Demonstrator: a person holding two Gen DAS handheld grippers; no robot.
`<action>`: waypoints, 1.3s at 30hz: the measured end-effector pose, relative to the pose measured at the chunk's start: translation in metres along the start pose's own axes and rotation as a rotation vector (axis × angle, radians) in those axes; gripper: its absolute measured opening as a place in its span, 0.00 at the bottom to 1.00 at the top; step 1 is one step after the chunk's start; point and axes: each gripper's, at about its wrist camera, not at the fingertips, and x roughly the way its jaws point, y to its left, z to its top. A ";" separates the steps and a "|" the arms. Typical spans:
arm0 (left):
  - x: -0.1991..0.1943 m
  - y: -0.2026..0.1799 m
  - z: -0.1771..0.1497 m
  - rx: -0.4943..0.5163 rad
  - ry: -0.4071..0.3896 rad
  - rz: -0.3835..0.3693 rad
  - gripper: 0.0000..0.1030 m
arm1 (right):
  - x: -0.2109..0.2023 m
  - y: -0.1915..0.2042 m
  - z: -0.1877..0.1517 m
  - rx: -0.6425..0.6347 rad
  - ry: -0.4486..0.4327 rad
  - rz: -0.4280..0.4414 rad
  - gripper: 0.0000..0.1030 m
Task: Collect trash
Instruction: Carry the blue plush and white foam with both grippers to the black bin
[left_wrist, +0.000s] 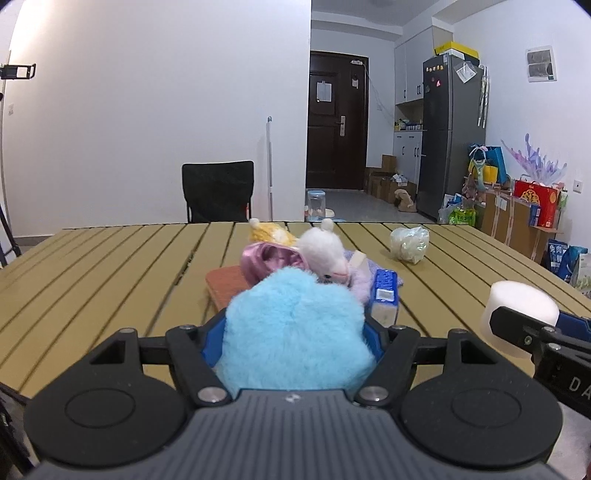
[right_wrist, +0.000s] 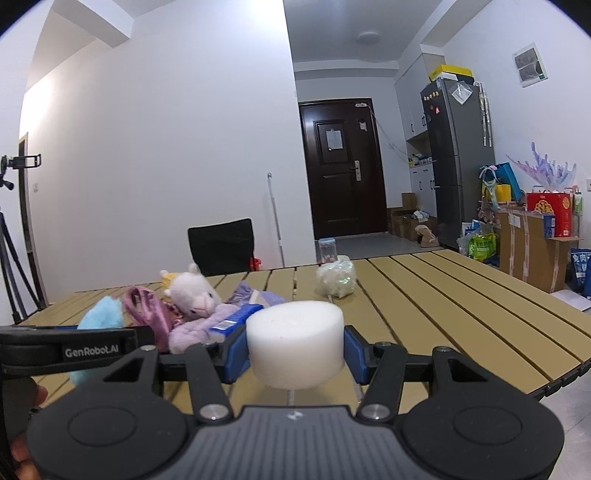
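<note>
My left gripper (left_wrist: 295, 332) is shut on a fluffy light-blue ball (left_wrist: 295, 328), held above the near edge of the slatted table (left_wrist: 92, 266); the ball (right_wrist: 101, 314) also shows at the left of the right wrist view. My right gripper (right_wrist: 295, 347) is shut on a white foam cylinder (right_wrist: 295, 343), also seen at the right of the left wrist view (left_wrist: 517, 317). A crumpled clear plastic bag (left_wrist: 410, 243) (right_wrist: 337, 278) lies farther back on the table.
A pile sits mid-table: a white plush llama (left_wrist: 325, 254) (right_wrist: 195, 291), pink satin cloth (left_wrist: 269, 258), a yellow knitted toy (left_wrist: 269, 230), a blue packet (left_wrist: 386, 291) and an orange-brown pad (left_wrist: 225, 286). A black chair (left_wrist: 218, 192) stands behind. Boxes and bags line the right wall.
</note>
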 end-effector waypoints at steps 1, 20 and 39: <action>-0.004 0.003 -0.001 -0.002 -0.003 -0.001 0.69 | -0.003 0.002 -0.001 0.002 -0.002 0.015 0.52; -0.080 0.055 -0.039 -0.059 0.013 0.012 0.69 | -0.058 0.071 -0.046 -0.089 0.064 0.122 0.52; -0.119 0.091 -0.099 -0.041 0.132 0.064 0.69 | -0.091 0.095 -0.106 -0.102 0.234 0.133 0.52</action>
